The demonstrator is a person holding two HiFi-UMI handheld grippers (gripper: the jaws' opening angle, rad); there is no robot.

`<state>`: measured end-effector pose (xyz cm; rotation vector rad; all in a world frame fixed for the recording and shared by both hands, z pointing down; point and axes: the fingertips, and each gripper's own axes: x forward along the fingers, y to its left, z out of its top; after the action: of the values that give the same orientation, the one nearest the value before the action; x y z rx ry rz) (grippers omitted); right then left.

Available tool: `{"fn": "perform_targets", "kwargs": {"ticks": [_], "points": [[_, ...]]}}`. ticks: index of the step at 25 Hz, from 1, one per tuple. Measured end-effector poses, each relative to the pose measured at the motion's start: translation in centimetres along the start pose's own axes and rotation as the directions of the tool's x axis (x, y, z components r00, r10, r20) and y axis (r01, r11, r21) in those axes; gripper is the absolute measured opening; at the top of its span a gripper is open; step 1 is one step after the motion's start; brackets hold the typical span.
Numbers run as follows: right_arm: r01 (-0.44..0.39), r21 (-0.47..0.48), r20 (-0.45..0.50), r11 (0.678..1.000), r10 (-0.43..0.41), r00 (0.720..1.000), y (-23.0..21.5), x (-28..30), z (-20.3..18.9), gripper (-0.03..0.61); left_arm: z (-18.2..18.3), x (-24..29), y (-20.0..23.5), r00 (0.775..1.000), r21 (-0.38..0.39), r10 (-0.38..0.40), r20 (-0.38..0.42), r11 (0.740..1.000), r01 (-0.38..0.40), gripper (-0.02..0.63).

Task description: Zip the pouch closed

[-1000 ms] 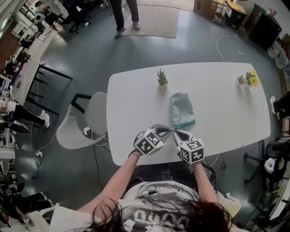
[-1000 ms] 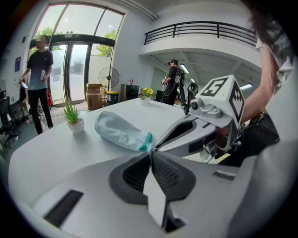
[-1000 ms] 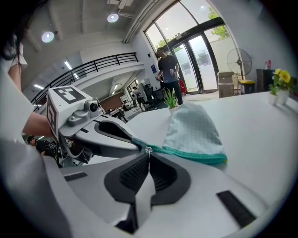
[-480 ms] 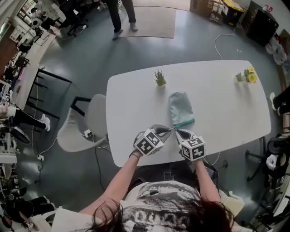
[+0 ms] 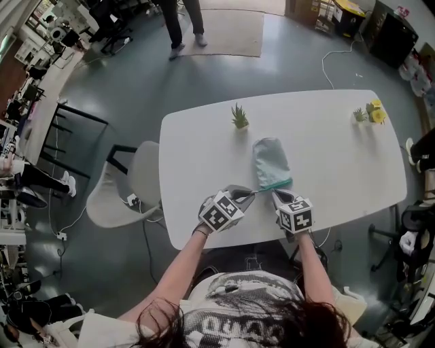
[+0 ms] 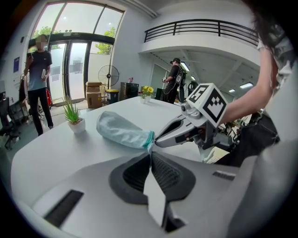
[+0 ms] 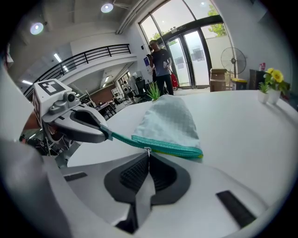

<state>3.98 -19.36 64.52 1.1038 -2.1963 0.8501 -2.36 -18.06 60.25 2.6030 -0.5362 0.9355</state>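
1. Your left gripper (image 5: 251, 194) — jaws pressed together on the teal tab (image 7: 116, 136) that sticks out from one end of the pouch's zip. The tab runs straight from the jaw tips to the pouch corner.

2. Your right gripper (image 5: 276, 195) — jaws pinched narrow on the small metal zip pull (image 7: 147, 150), which sits on the zip close to the tab end of the pouch. Both sets of tips meet the pouch at the edge nearest you. The left gripper is at that edge's left corner in the head view, and the right gripper is just beside it.

3. Pouch (image 5: 270, 160): pale blue-green quilted fabric, with its rounded end pointing away from you. The teal zip (image 7: 170, 148) runs along the edge nearest you.

4. Table (image 5: 340, 156): white with rounded corners, directly under the pouch.

5. Potted plant (image 5: 240, 117): green and spiky, beyond the pouch and a little to its left, not touching it.

6. Yellow flowers (image 5: 374, 117): well to the right of the pouch, near the table's far corner.

7. Chair (image 5: 129, 183): pale, well to the left of the pouch, off the table's edge.

8. Person (image 5: 182, 20): standing on the floor far beyond the pouch, beside a rug (image 5: 231, 30).
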Motion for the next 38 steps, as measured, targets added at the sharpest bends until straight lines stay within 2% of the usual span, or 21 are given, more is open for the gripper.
{"fn": "perform_targets", "kwargs": {"ticks": [19,26,30,33,35,37,38], "points": [[0.102,0.012,-0.075,0.995,-0.1,0.992,-7.3,-0.6,-1.3,0.006,-1.2,-0.3,1.4,0.999,-0.025,0.025,-0.031,0.999,-0.026,0.021],[0.094,0.011,-0.078,0.995,-0.093,0.993,-7.0,-0.5,-1.7,0.008,-2.6,-0.2,1.5,0.998,-0.048,0.026,-0.054,0.998,-0.029,0.021],[0.106,0.011,-0.063,0.994,-0.105,0.992,-6.6,-0.5,-2.0,0.017,-4.5,0.3,1.9,0.996,-0.033,0.041,-0.073,0.999,-0.044,0.023],[0.112,0.005,-0.056,0.994,-0.112,0.992,-6.2,-0.8,-2.2,0.06,-5.9,0.6,1.6,0.995,-0.048,0.038,-0.09,0.998,-0.042,0.025],[0.109,0.021,-0.036,0.994,-0.109,0.993,-5.7,-1.2,-1.9,0.086,-6.1,0.4,1.4,0.997,-0.075,0.031,-0.071,0.997,-0.037,0.048],[0.11,0.035,-0.001,0.993,-0.11,0.994,-5.2,-1.9,-1.3,0.09,-6.0,0.0,1.4,0.998,-0.096,0.032,-0.051,0.995,-0.037,0.112],[0.11,0.039,0.02,0.993,-0.111,0.994,-4.8,-2.3,-0.9,0.09,-5.9,-0.3,1.4,0.998,-0.1,0.036,-0.042,0.994,-0.04,0.115]]}}
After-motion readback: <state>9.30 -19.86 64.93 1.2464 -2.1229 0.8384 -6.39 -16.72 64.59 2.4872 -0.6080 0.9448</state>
